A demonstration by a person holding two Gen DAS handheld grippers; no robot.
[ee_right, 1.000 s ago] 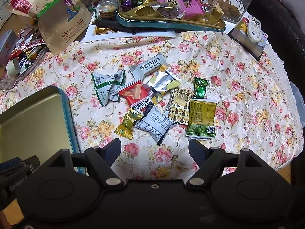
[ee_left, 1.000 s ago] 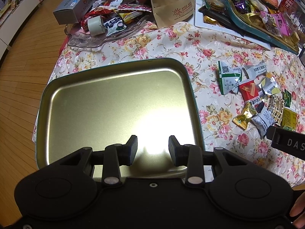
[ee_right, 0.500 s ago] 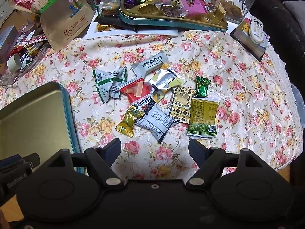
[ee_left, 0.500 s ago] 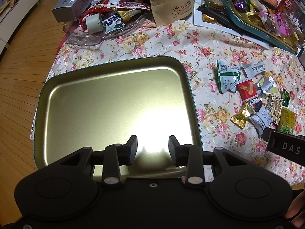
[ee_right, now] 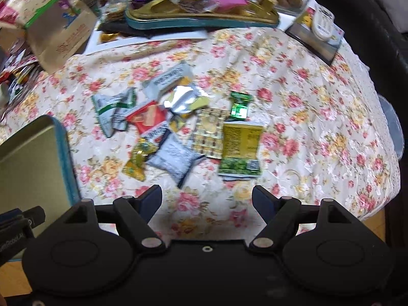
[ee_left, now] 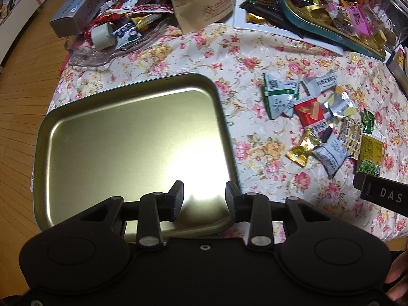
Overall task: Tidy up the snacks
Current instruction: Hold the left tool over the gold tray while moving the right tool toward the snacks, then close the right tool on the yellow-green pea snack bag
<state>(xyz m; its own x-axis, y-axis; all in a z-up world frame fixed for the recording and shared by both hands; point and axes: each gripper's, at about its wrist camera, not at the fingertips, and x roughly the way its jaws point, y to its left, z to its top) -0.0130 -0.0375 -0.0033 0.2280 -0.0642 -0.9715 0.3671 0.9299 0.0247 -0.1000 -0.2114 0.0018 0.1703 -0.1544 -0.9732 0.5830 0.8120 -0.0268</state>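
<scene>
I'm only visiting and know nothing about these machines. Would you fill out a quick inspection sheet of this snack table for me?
Surface: floral tablecloth, visible between the items.
Job's things: gold tin tray, nothing in it; loose snack packets piled on the cloth beside it, including a yellow-green packet and a gold candy.
Clutter: second tray of sweets, brown paper bag, grey box, glass dish of wrappers, all at the far edge.
Grippers: left claw open over the tray; right claw open, short of the packets; both hold nothing.
Cables: nothing seen.
Surroundings: wooden floor.
</scene>
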